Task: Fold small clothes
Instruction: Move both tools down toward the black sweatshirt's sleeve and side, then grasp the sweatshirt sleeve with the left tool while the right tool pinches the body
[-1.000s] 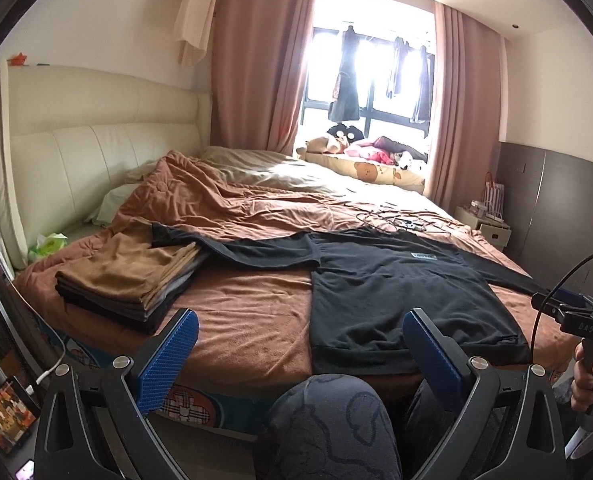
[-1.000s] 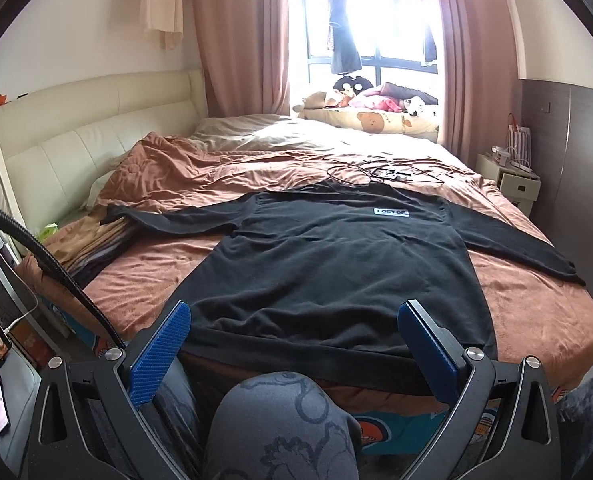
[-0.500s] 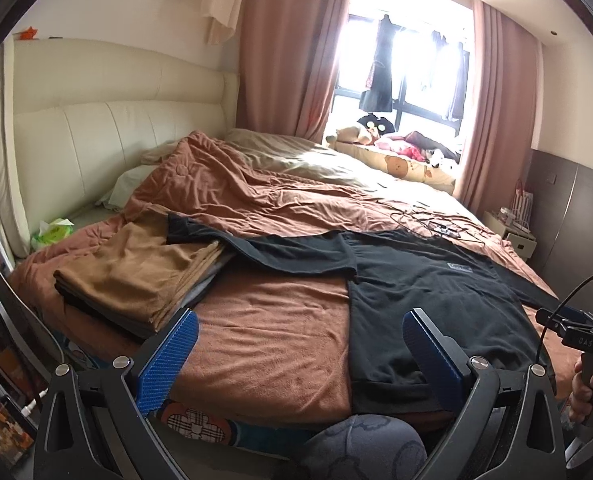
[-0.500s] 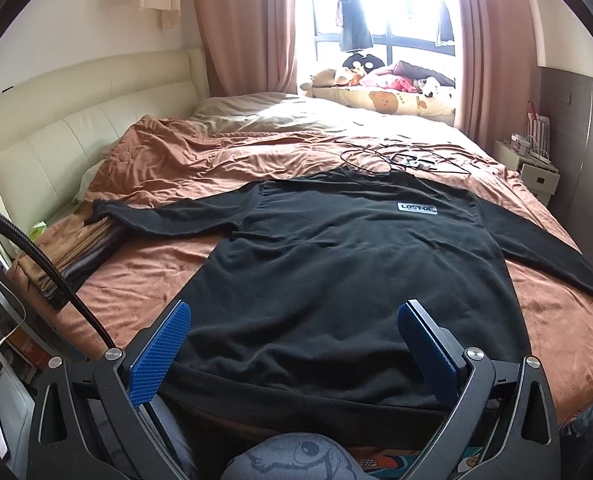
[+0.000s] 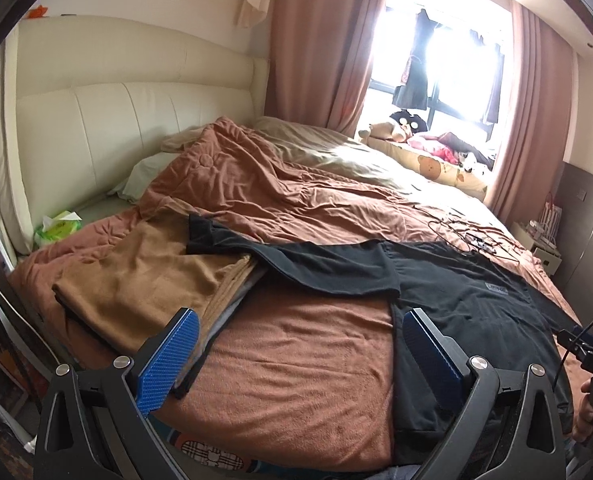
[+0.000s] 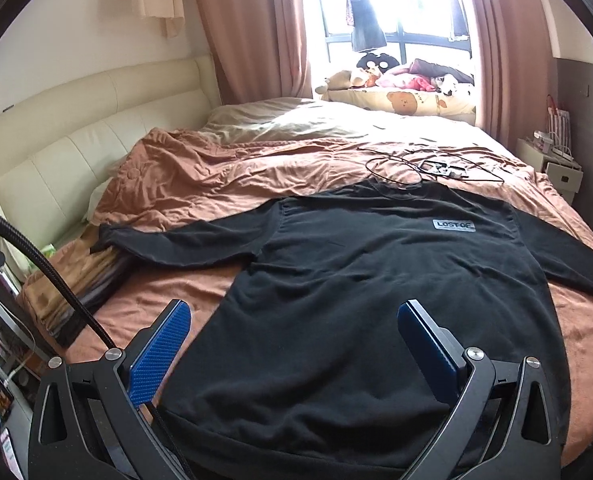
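A black long-sleeved shirt [image 6: 376, 300] lies flat, front up, on the brown bed cover, with a grey label on the chest. Its left sleeve [image 5: 296, 264] reaches onto a stack of folded clothes [image 5: 136, 280] topped by a tan piece. My left gripper [image 5: 298, 356] is open and empty, above the bare cover left of the shirt's hem. My right gripper [image 6: 294, 344] is open and empty, above the lower middle of the shirt. In the left wrist view the shirt [image 5: 476, 312] lies to the right.
A black cable and small device [image 6: 440, 168] lie on the cover beyond the collar. A cream padded headboard [image 5: 116, 120] is at the left. Soft toys [image 6: 396, 76] sit by the window. A green tissue pack [image 5: 58, 228] lies by the headboard. A nightstand [image 6: 560, 168] stands at the right.
Both grippers have moved forward over the bed and closer to the shirt. The person's knee has dropped out of both views. Both grippers stay open.
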`<state>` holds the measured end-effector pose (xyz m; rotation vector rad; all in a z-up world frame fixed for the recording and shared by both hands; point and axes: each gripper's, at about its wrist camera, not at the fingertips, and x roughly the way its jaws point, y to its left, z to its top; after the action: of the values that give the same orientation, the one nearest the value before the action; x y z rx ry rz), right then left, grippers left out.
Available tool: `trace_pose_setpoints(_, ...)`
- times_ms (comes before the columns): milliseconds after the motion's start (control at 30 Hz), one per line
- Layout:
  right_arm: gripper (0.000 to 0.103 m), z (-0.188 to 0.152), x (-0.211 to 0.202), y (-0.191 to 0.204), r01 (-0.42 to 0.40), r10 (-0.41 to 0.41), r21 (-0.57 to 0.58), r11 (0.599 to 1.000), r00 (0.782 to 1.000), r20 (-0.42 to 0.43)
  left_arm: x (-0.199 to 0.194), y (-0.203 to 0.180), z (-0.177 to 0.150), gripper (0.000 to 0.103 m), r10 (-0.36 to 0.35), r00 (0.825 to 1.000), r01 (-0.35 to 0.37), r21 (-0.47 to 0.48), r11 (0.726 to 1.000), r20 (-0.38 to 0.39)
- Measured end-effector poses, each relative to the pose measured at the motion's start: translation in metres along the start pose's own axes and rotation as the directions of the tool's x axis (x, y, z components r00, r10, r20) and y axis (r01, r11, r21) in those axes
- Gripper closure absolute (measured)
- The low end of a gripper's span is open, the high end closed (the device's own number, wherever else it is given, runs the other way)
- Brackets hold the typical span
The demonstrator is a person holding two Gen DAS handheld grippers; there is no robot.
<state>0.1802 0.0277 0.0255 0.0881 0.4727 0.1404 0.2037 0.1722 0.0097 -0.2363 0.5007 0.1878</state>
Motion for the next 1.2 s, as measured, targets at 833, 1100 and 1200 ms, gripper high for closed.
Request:
trace_pose_setpoints(833,0.020,0.065,0.187,-0.028,-0.123,0.153,0.206,0.971,0.979,-0.135,0.146,0.070,0.115,0.035,-0.029,0.986,-0.014,-0.256,0.967,-0.164)
trace_pose_setpoints(1100,0.047,0.078,0.250,-0.035,-0.135,0.188,0.263,0.955,0.964,-0.189,0.208,0.075,0.107,0.053,-0.049,0.967,-0.043,-0.352,0.935,-0.248)
trace_pose_setpoints(1200,0.048,0.078,0.272,-0.038,-0.137,0.199,0.284,0.949,0.958,-0.205,0.232,0.080,0.098,0.057,-0.038,0.957,-0.077,-0.381,0.921,-0.287)
